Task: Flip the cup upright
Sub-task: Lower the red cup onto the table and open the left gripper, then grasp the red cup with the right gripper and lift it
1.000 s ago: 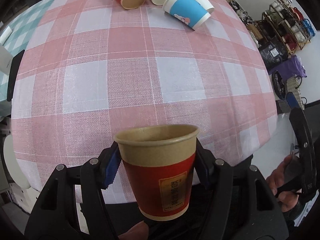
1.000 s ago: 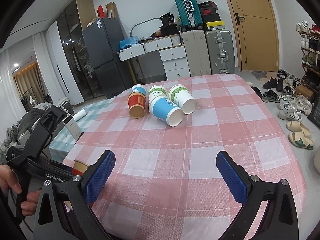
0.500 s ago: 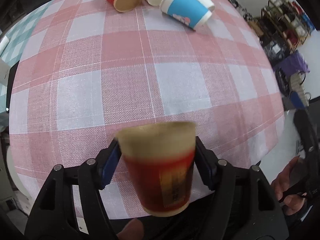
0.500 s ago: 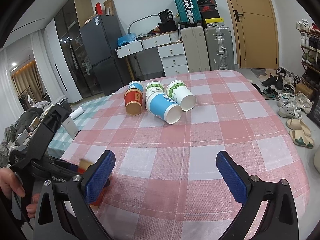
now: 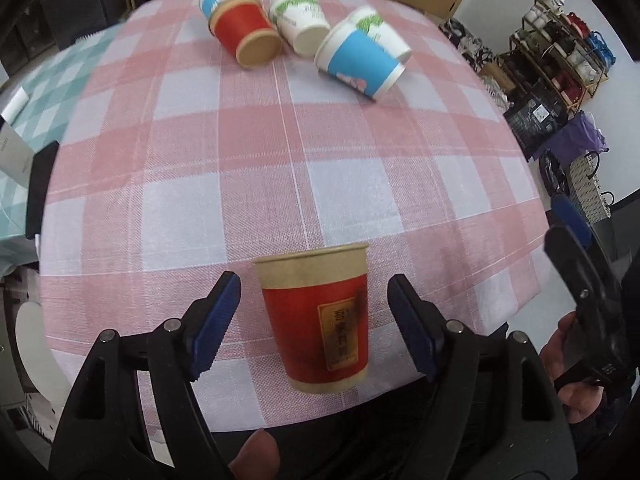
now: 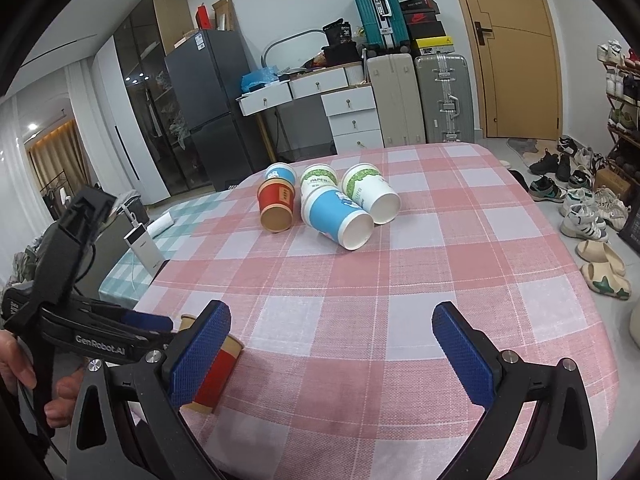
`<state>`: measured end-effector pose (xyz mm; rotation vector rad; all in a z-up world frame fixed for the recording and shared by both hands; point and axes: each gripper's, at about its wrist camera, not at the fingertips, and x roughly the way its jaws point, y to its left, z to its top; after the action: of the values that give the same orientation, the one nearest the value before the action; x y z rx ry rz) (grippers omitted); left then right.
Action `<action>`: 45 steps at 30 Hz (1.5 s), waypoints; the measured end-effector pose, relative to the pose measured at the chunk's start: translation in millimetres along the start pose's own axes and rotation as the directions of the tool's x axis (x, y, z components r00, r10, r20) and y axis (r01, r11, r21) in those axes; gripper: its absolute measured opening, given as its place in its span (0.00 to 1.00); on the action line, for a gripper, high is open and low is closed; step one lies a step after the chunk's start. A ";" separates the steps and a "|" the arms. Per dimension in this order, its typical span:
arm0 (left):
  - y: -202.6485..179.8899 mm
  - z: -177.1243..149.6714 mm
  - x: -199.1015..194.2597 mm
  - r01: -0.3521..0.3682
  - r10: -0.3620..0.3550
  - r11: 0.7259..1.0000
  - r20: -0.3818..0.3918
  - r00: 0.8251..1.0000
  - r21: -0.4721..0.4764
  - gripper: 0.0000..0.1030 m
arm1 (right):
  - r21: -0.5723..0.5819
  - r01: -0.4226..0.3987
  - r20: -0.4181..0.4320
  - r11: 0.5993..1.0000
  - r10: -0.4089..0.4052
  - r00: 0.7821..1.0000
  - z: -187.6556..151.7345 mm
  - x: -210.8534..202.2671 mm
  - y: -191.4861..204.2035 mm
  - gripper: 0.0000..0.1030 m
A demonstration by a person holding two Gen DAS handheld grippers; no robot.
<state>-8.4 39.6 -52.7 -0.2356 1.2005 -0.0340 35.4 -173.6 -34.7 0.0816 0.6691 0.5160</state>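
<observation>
A red and brown paper cup [image 5: 320, 316] stands upright on the pink checked tablecloth [image 5: 248, 168] near the front edge. My left gripper [image 5: 314, 320] is open, its blue pads on either side of the cup and apart from it. The cup also shows in the right wrist view [image 6: 216, 376], partly hidden behind my right gripper's left finger. My right gripper [image 6: 332, 356] is open and empty above the table's front part.
Several cups lie on their sides at the far end: a red one [image 6: 276, 206], a blue one [image 6: 340, 220], white and green ones [image 6: 372, 196]. A second table with a teal cloth [image 6: 136, 260] stands left. Shoes [image 6: 584, 216] lie on the floor right.
My left gripper has opened and let go of the red cup, which now stands on the cloth. The right gripper has stayed open and moved slightly forward.
</observation>
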 end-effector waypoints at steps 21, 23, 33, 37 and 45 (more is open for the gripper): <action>22.7 -62.8 -119.4 -0.178 0.205 0.979 0.477 0.854 -0.102 0.90 | -0.080 -0.177 -0.033 0.981 0.175 0.984 13.7 -21.3 68.5 1.00; 27.2 -72.4 -119.7 -0.218 0.259 0.966 0.491 0.832 -0.141 0.98 | -0.086 -0.186 -0.039 0.979 0.183 0.982 12.4 -21.8 73.6 1.00; 43.3 -98.3 -126.3 -0.212 0.295 0.954 0.527 0.797 -0.213 0.99 | -0.086 -0.194 -0.109 0.977 0.185 0.977 4.8 -10.8 83.4 1.00; 48.1 -102.6 -122.1 -0.199 0.294 0.953 0.522 0.801 -0.230 0.99 | -0.055 -0.201 -0.151 0.978 0.191 0.970 1.4 -0.6 81.2 1.00; 70.1 -107.8 -98.3 -0.226 0.341 0.931 0.456 0.822 -0.287 0.99 | 0.115 -0.262 -0.359 0.958 0.286 0.889 -8.6 57.5 72.6 1.00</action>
<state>-150.9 105.1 -13.0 -0.2379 0.7034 0.4086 37.1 -83.3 -57.3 0.1421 1.0563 0.7950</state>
